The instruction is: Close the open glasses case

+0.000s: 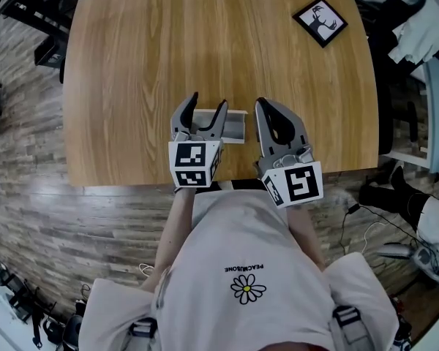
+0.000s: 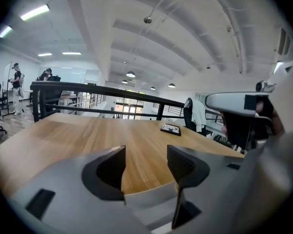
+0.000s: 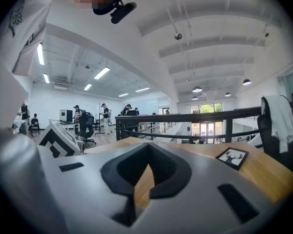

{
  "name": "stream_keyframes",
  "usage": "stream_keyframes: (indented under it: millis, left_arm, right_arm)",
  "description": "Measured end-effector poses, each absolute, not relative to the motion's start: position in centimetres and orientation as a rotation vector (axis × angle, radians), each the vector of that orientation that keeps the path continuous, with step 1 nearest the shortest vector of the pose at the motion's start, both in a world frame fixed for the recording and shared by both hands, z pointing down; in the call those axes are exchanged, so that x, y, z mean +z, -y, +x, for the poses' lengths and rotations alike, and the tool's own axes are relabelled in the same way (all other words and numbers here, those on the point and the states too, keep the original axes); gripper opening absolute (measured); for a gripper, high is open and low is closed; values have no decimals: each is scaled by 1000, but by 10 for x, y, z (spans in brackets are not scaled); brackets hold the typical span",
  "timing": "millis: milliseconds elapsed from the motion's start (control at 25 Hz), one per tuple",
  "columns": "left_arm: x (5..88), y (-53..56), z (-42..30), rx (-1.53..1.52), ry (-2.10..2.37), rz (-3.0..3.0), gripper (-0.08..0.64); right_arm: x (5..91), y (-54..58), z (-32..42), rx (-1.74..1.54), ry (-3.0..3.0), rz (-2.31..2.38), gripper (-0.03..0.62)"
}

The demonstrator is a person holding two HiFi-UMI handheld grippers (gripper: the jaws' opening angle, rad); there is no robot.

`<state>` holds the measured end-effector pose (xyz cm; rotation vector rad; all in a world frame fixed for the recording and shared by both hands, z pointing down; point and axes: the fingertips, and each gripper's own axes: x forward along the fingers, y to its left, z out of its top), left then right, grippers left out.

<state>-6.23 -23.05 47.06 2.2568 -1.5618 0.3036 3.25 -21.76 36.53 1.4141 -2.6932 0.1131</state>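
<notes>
Two hand-held grippers hover at the near edge of a wooden desk [image 1: 132,64] in the head view, seen from steeply above. The left gripper [image 1: 208,102] has its jaws spread apart, one on each side of the left end of a pale grey glasses case [image 1: 234,126]. The case lies on the desk close to the front edge. Whether its lid is up cannot be made out from here. The right gripper [image 1: 262,104] is just beside the case's right end, with its jaws brought together and nothing between them. A small black framed deer picture [image 1: 320,22] lies at the far right corner of the desk, well apart from the case. Below, the person's white shirt [image 1: 241,254] shows a daisy print.

In the left gripper view, the left gripper [image 2: 146,152] shows a clear gap between its two dark pads, with bare wood visible through it. The pale edge of the glasses case [image 2: 151,201] sits low between the jaws, and the pads do not press on it. The deer picture [image 2: 171,129] lies further back on the desk.

In the right gripper view, the right gripper [image 3: 148,147] has its fingertips meeting and holds nothing. The deer picture [image 3: 232,157] lies to the right, in front of a dark railing [image 3: 185,118].
</notes>
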Motion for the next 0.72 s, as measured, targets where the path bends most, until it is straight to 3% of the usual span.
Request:
stream_keyframes:
  millis: [720]
  left_arm:
    - [543, 214, -59, 466, 1414, 2103, 275]
  right_arm:
    - [376, 214, 50, 135, 2641, 1447, 6]
